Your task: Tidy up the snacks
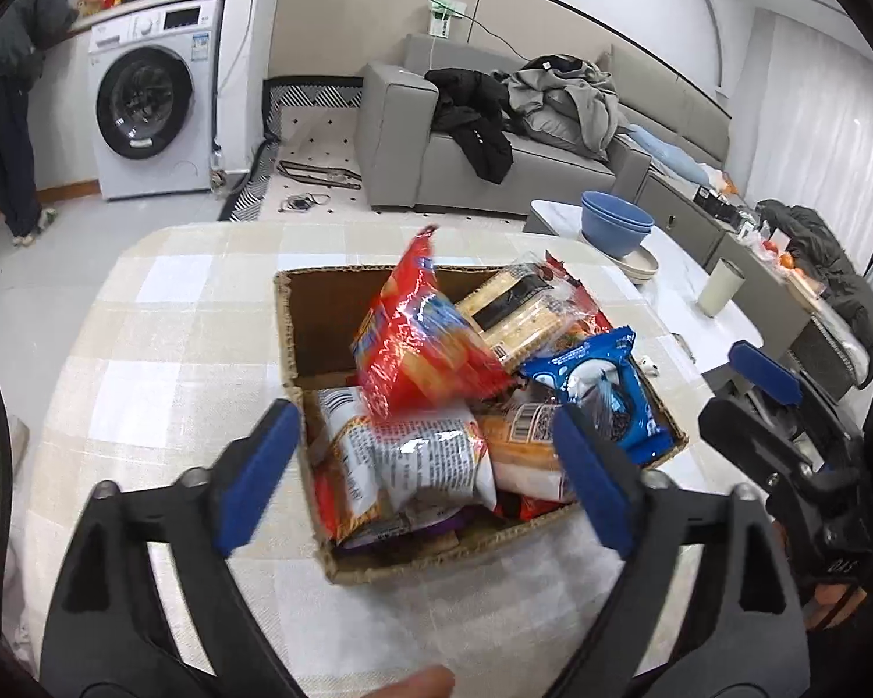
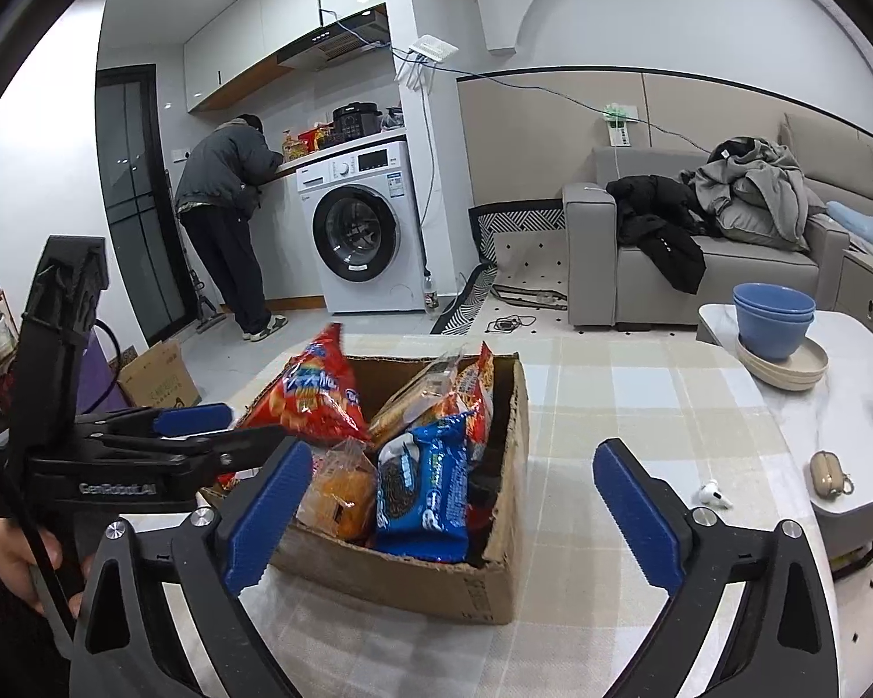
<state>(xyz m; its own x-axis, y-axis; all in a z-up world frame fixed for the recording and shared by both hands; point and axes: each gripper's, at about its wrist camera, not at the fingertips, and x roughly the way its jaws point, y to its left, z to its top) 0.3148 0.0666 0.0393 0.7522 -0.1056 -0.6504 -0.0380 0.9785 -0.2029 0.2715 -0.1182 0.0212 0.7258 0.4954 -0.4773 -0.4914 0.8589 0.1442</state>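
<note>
A cardboard box [image 1: 290, 343] [image 2: 512, 465] stands on the checked tablecloth, full of snack packs. A red chip bag [image 1: 419, 343] [image 2: 314, 395] leans upright on top, blurred in the left wrist view. Beside it lie a cracker pack [image 1: 518, 314], a blue cookie pack [image 1: 605, 390] [image 2: 425, 488], an orange pack [image 2: 343, 488] and a white noodle pack [image 1: 430, 459]. My left gripper [image 1: 425, 477] is open and empty over the box's near end. My right gripper [image 2: 454, 517] is open and empty at the box's right front corner. It also shows in the left wrist view [image 1: 751, 384].
Blue bowls on plates [image 2: 777, 331], a cup [image 1: 720, 288], an earbud [image 2: 716, 494] and its case [image 2: 829, 474] sit on the white table to the right. A grey sofa with clothes [image 2: 727, 221], a washing machine [image 2: 361, 227] and a person [image 2: 227, 221] are behind.
</note>
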